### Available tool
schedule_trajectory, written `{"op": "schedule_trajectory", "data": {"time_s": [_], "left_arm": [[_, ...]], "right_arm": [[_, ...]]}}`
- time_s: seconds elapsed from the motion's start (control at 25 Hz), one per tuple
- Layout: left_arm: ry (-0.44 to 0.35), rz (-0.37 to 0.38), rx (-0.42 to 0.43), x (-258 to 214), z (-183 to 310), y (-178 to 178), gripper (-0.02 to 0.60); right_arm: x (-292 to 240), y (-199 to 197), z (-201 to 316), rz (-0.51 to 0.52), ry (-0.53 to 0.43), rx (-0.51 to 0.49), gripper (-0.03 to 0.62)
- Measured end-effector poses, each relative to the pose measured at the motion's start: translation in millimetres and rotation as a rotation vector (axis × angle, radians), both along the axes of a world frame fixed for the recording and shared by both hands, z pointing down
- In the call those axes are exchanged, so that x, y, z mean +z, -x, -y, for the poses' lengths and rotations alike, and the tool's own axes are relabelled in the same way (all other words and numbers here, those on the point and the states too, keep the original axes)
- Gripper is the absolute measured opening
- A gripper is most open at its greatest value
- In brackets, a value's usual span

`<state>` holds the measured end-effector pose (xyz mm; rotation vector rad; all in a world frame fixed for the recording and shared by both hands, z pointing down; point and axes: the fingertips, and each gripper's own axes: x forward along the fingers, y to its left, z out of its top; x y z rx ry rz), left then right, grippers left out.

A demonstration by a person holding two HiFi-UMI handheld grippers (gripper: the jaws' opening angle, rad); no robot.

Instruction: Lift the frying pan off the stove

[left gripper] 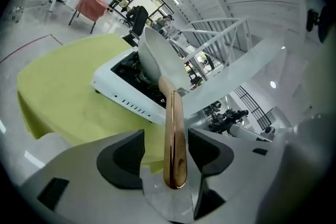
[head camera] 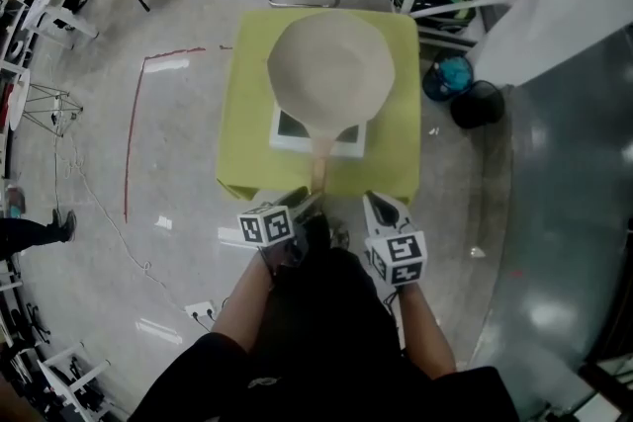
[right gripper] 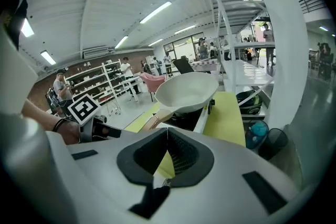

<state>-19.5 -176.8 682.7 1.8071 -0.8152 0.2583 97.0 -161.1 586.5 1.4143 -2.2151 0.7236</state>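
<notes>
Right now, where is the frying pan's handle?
In the left gripper view the copper handle lies between the left gripper's open jaws, running back to the frying pan on the white stove.

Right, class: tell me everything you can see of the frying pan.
The frying pan is round, cream-coloured and empty, with a glossy copper-coloured handle. It rests on a white stove with a black top, on the yellow-green tablecloth. The handle points toward the person and lies between the left gripper's open jaws; the pads do not press it.
</notes>
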Motion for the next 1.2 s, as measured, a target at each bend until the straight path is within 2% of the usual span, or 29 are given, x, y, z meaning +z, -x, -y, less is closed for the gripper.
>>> {"op": "schedule_trajectory", "data": {"time_s": [0.28, 0.44, 0.6, 0.72, 0.8, 1.04, 1.2], "left_arm": [[0.031, -0.034, 0.055, 6, -1, -16, 0.282], [0.04, -0.035, 0.115, 11, -2, -28, 0.282], [0.022, -0.046, 0.139, 10, 1, -34, 0.272], [0.011, -0.058, 0.173, 10, 3, -40, 0.214], [0.005, -0.066, 0.198, 9, 3, -45, 0.147], [0.015, -0.068, 0.196, 13, 2, -47, 0.141], [0.025, -0.066, 0.197, 13, 1, -46, 0.139]], "right_arm": [[10, -5, 3, 0.02, 0.025, 0.033, 0.015], [14, -6, 11, 0.036, 0.034, 0.039, 0.015], [19, 2, 21, 0.11, 0.05, 0.036, 0.015], [25, 7, 30, 0.144, 0.075, 0.011, 0.017], [27, 12, 36, 0.166, 0.085, -0.015, 0.017], [27, 26, 59, 0.352, 0.151, -0.074, 0.017], [29, 34, 73, 0.394, 0.208, -0.113, 0.017]]}}
